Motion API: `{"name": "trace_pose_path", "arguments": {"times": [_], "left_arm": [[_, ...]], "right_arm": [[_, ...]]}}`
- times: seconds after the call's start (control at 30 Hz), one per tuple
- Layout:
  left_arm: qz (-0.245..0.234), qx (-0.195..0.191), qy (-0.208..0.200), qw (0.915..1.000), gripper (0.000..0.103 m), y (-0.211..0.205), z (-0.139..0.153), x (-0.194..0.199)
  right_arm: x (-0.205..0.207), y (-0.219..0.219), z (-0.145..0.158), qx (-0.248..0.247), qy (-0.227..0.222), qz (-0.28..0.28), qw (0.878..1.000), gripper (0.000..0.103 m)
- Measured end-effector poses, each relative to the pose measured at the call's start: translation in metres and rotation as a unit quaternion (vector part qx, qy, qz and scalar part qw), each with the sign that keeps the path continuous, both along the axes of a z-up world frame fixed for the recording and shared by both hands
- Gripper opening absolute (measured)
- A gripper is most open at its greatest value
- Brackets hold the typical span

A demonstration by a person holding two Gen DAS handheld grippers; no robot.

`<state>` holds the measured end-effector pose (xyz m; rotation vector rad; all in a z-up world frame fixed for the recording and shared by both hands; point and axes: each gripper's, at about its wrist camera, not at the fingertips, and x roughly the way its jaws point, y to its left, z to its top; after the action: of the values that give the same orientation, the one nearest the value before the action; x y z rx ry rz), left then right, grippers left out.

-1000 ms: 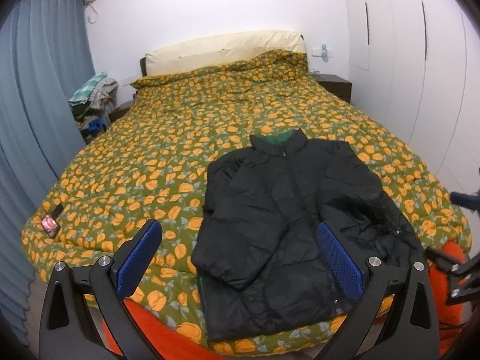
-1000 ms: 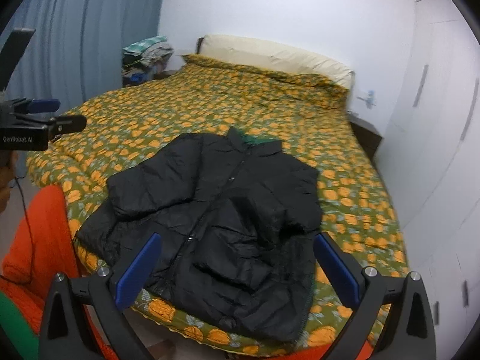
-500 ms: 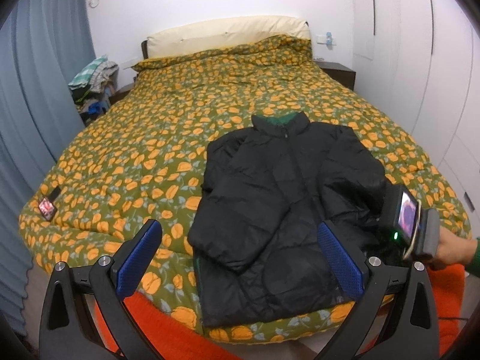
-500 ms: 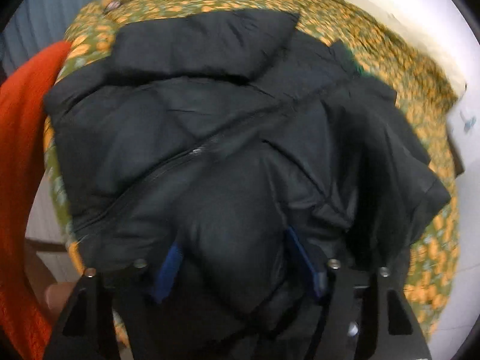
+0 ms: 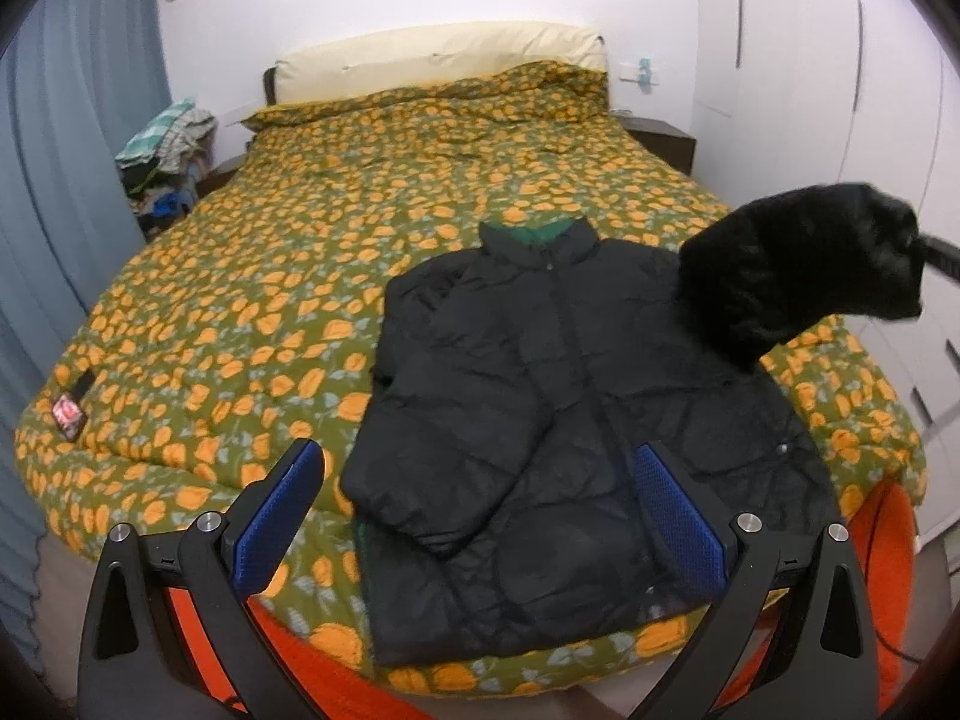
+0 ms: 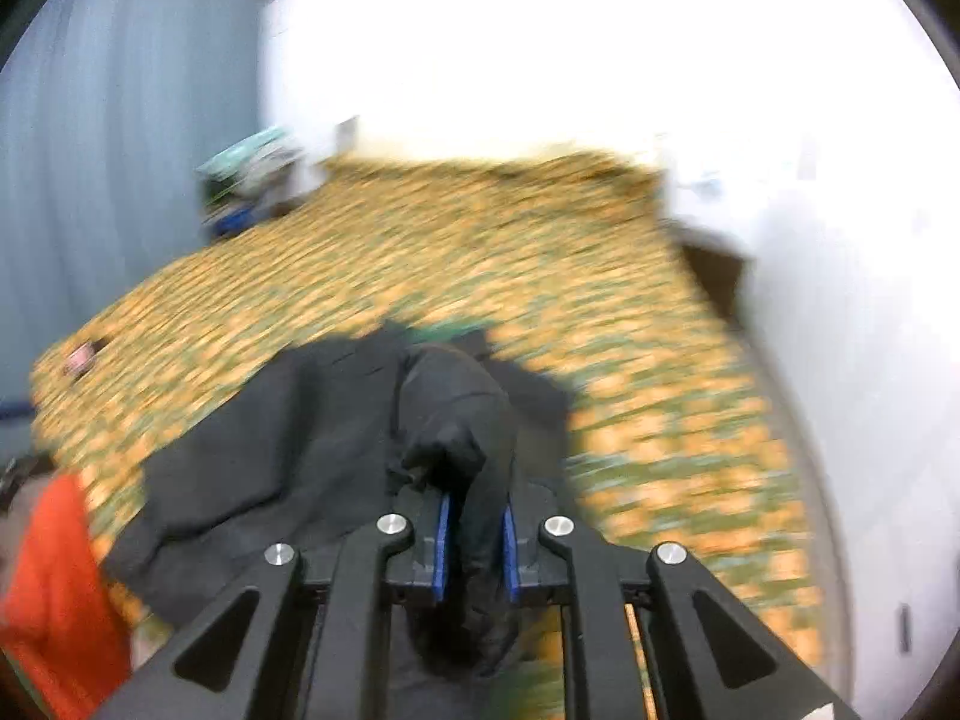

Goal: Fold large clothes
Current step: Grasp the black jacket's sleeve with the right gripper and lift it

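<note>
1. The black jacket [image 5: 540, 396] lies flat, front up, near the foot of the bed [image 5: 288, 276].
2. The right tool [image 6: 474, 546] is squeezed tight on one sleeve [image 5: 798, 264] and holds it up in the air above the jacket's side.
3. The left tool [image 5: 474, 516] is wide apart, holding nothing, just above the jacket's bottom edge.

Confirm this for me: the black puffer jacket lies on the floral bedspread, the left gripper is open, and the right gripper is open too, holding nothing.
Not quite. The right gripper is shut on the jacket's sleeve, as the right wrist view shows. The rest holds: the black puffer jacket lies on the floral bedspread and the left gripper is open.
</note>
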<state>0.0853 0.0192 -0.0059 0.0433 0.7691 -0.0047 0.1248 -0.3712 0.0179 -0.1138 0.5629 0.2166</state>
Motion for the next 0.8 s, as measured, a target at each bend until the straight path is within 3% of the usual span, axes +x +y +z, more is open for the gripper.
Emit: {"name": "trace_pose_path", "arguments": {"times": [0.13, 0.3, 0.43, 0.53, 0.7, 0.8], "left_arm": [[-0.010, 0.003, -0.005, 0.9999, 0.103, -0.011, 0.006, 0.000], [-0.012, 0.012, 0.005, 0.9998, 0.103, -0.020, 0.004, 0.004], [-0.015, 0.020, 0.013, 0.9996, 0.103, -0.026, 0.002, 0.008], [-0.017, 0.023, 0.016, 0.9995, 0.103, -0.031, 0.000, 0.011], [-0.015, 0.025, 0.020, 0.9994, 0.103, -0.034, -0.003, 0.014], [-0.012, 0.026, 0.026, 0.9993, 0.103, -0.033, -0.008, 0.016]], "right_arm": [[0.021, -0.075, 0.010, 0.014, -0.010, -0.098, 0.995, 0.013], [0.049, -0.180, -0.020, 0.046, 0.015, -0.208, 0.977, 0.013], [0.061, -0.261, -0.077, 0.094, 0.071, -0.286, 0.951, 0.013], [0.065, -0.297, -0.126, 0.122, 0.116, -0.318, 0.933, 0.013], [0.062, -0.327, -0.197, 0.145, 0.165, -0.350, 0.911, 0.013], [0.052, -0.336, -0.216, 0.164, 0.174, -0.361, 0.901, 0.020]]}}
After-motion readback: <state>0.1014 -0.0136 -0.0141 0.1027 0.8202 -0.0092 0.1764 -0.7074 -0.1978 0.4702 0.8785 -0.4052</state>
